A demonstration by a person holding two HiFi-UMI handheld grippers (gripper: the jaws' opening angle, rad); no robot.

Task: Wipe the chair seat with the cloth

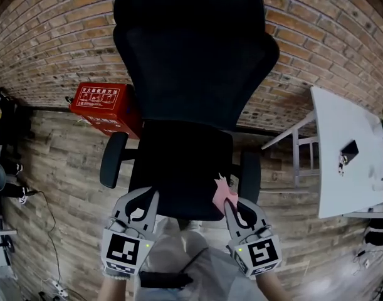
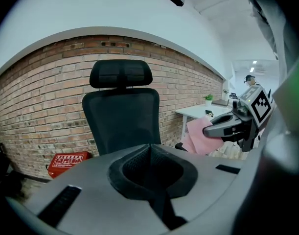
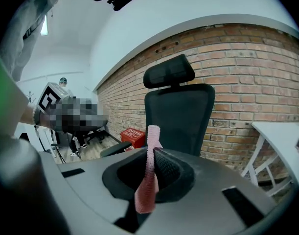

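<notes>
My right gripper [image 1: 231, 204] is clamped on the pink cloth [image 1: 222, 190], which hangs at the front right corner of the chair seat [image 1: 178, 165]. I cannot tell whether it touches the seat yet. In the right gripper view only a narrow fold of the cloth [image 3: 149, 177] sits between the pads, and most of it is bunched ahead of them. That thin pinch is my main worry. If the seat fabric drags on the cloth as I sweep, it could slip out of the jaws, or stay crumpled and wipe only a narrow stripe.

The chair looks like an office type, so I judge that a push toward the backrest [image 1: 191, 61] might turn it or shift it away from me. My left gripper [image 1: 140, 200] is closed on nothing and hovers at the front left edge of the seat, where it could steady things. The right armrest [image 1: 249, 177] stands just beside my working gripper, and a wide stroke could knock against it.

The seat is dark, broad and bare. Behind the chair is a brick wall [image 1: 53, 36], and the floor [image 1: 66, 162] is wood plank. A red box [image 1: 100, 102] sits at the foot of the wall, and a white table [image 1: 341, 149] stands well apart from the chair on its other side.
</notes>
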